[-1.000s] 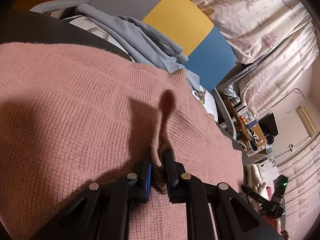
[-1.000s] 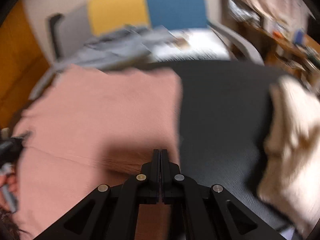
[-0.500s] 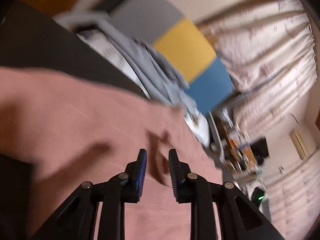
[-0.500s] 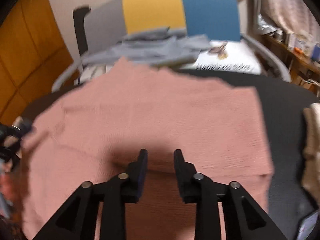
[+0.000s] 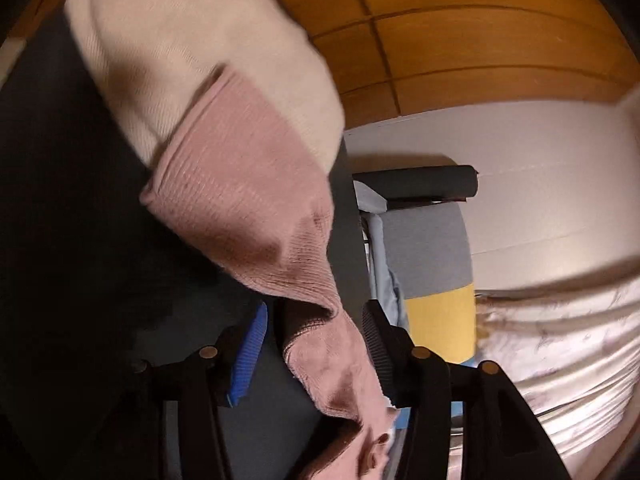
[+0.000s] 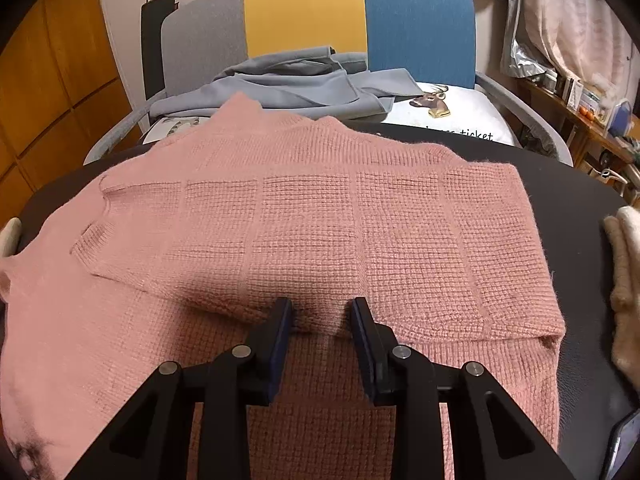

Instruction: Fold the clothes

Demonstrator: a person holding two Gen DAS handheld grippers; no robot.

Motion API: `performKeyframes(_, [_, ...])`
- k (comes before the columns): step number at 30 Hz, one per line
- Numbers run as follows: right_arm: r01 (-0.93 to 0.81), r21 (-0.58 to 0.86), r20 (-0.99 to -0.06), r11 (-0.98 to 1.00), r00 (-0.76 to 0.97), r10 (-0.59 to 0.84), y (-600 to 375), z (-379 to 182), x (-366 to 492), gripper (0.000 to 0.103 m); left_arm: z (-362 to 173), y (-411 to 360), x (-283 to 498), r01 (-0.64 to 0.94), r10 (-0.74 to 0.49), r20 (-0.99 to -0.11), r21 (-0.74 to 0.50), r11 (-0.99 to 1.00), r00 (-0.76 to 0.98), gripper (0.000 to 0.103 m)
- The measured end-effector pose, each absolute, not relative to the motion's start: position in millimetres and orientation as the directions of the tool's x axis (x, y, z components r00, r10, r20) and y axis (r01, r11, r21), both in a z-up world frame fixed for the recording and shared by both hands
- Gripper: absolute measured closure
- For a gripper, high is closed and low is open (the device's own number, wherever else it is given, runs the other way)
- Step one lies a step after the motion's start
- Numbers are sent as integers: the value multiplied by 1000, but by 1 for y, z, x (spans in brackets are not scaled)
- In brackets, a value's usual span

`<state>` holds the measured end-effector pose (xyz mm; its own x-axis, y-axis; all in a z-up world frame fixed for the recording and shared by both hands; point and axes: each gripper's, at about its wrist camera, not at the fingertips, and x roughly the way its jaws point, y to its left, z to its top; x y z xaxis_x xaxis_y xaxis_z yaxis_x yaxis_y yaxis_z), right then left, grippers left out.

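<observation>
The pink sweater [image 6: 304, 216] lies spread on the dark table [image 6: 576, 208], its right part folded over the middle. One cream garment [image 5: 192, 52] sits at the table's left end under a pink sleeve [image 5: 248, 208]; another pale one [image 6: 624, 280] lies at the right edge. The left gripper [image 5: 316, 344], a second ago pinching a ridge of knit, has swung aside; its jaws have just been opening, sleeve cloth loose between them. The right gripper [image 6: 322, 320], earlier pressed together, now stands spread over the fold, nothing gripped.
</observation>
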<state>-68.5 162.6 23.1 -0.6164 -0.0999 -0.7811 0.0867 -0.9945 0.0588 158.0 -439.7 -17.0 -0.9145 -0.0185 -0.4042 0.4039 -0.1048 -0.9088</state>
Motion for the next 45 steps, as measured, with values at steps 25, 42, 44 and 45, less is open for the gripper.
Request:
performKeyframes(25, [103, 125, -777, -987, -608, -162, 173, 21, -70, 71, 43, -417, 90, 414, -308, -313, -837, -358, -899, 97])
performKeyframes(42, [79, 349, -686, -934, -657, -312, 228, 81, -38, 72, 152, -136, -73, -40, 140, -418, -239, -970, -898, 96])
performKeyframes(44, [75, 363, -687, -929, -652, -321, 232, 79, -34, 72, 135, -86, -74, -106, 173, -458, -169, -980, -872, 96])
performKeyframes(45, [73, 366, -690, -928, -647, -323, 233, 77, -33, 72, 121, -61, -81, -145, 186, -486, -121, -982, -854, 96])
